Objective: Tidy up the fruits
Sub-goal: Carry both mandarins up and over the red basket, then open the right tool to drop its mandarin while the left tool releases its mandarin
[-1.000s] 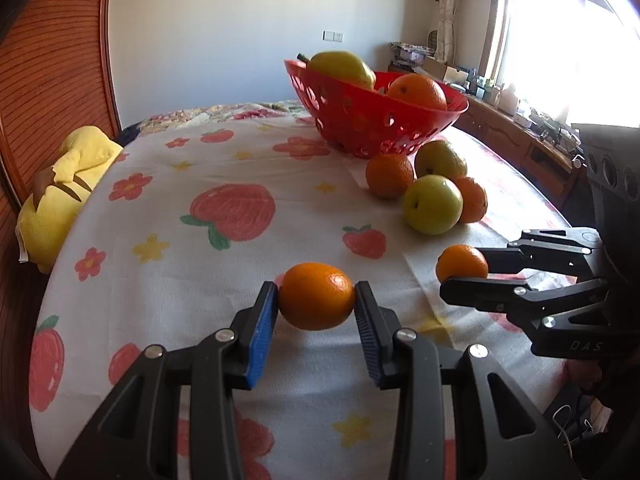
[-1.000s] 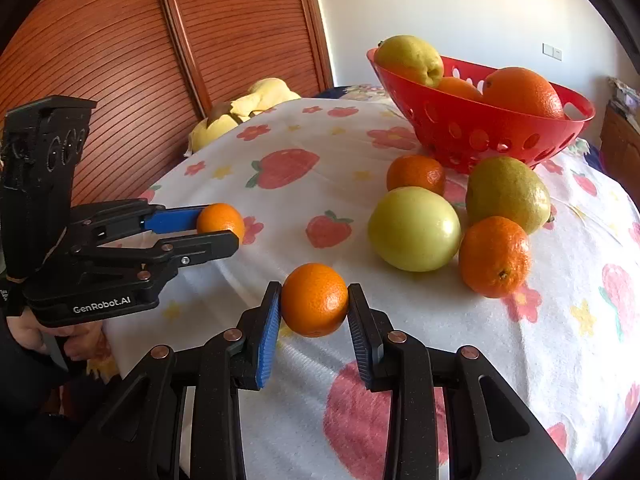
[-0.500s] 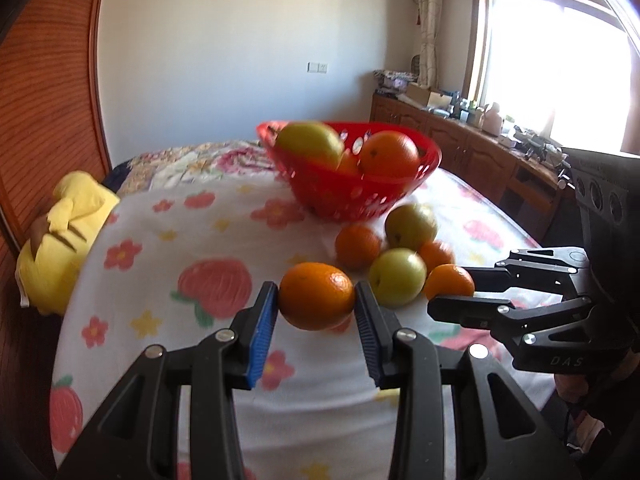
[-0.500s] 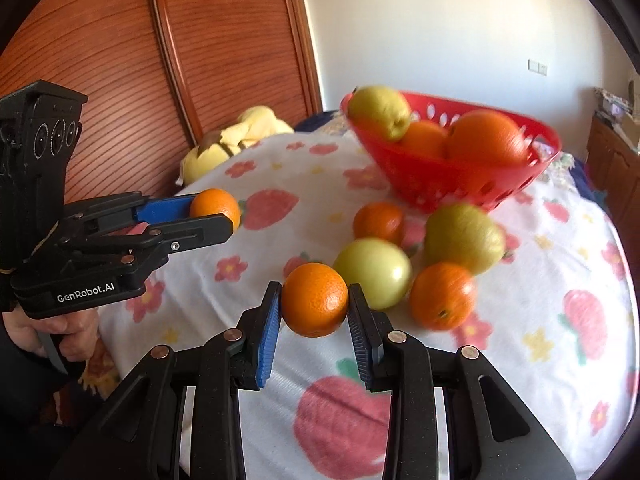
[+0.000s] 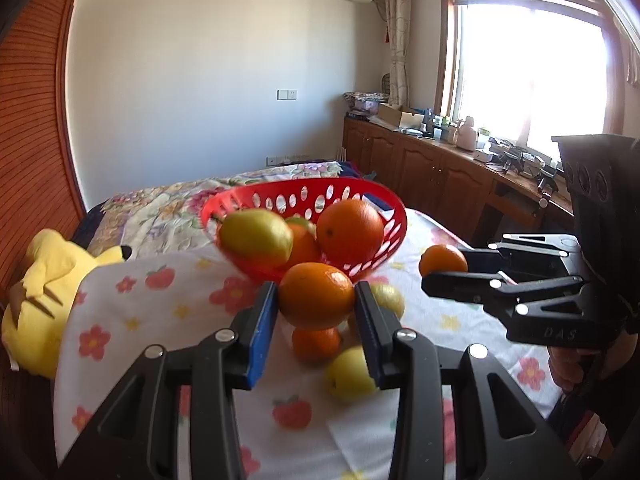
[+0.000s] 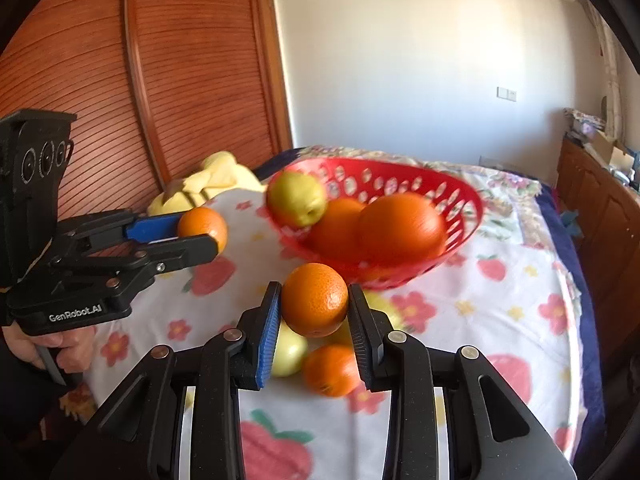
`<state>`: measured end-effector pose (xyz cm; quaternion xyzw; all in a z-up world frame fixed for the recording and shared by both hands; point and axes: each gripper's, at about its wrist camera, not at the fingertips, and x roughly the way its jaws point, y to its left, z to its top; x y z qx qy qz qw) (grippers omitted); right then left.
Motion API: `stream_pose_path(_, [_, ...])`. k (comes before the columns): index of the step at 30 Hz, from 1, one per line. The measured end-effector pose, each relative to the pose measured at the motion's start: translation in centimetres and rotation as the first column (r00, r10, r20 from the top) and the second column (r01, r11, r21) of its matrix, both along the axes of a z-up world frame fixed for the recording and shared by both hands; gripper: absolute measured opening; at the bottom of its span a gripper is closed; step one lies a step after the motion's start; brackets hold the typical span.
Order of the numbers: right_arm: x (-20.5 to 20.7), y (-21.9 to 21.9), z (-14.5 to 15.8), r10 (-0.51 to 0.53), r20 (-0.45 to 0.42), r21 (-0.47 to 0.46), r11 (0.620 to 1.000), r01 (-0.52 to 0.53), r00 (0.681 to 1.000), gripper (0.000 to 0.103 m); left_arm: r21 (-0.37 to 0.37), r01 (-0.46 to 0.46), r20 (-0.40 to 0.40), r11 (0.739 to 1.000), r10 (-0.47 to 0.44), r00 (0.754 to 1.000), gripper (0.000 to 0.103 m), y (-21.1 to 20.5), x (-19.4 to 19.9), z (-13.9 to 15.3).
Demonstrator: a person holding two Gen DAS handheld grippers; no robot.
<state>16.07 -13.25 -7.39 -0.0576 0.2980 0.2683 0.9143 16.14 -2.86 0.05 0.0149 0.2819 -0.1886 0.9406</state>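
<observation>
The left gripper [image 5: 316, 304] was clamped on a round orange fruit [image 5: 316, 295], held clear above the strawberry-print tablecloth [image 5: 160, 312]. The right gripper [image 6: 314, 314] pinched a second round orange [image 6: 315, 299]. Both hung just before the red perforated plastic basket [image 6: 460, 196].

left wrist view looks forward along own fingers [image 5: 264, 320], raised over table, facing red basket [image 5: 394, 216], window right. right wrist view looks along own fingers [image 6: 270, 320], same height, facing basket [image 6: 472, 204], wooden doors [image 6: 120, 100] left. shared: basket, tablecloth [image 5: 160, 312], plush toy [image 5: 44, 280]; each sees other gripper.
</observation>
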Motion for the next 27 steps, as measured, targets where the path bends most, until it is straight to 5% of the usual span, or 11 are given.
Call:
stream_pose_path(17, [8.9, -4.2, 1.3, -0.053, 0.04, -0.017, 0.998, 0.054, 0.998, 0.032, 0.018, 0.034, -0.049, 0.999, -0.033, 0.998, 0.037, -4.3, 8.8, -1.3])
stream_pose_path(27, [13.2, -4.9, -0.1, -0.084, 0.029, -0.06, 0.994, 0.086, 0.996, 0.032, 0.044, 0.044, -0.084, 0.998, -0.041, 0.996, 0.037, -5.3, 10.6, -3.1])
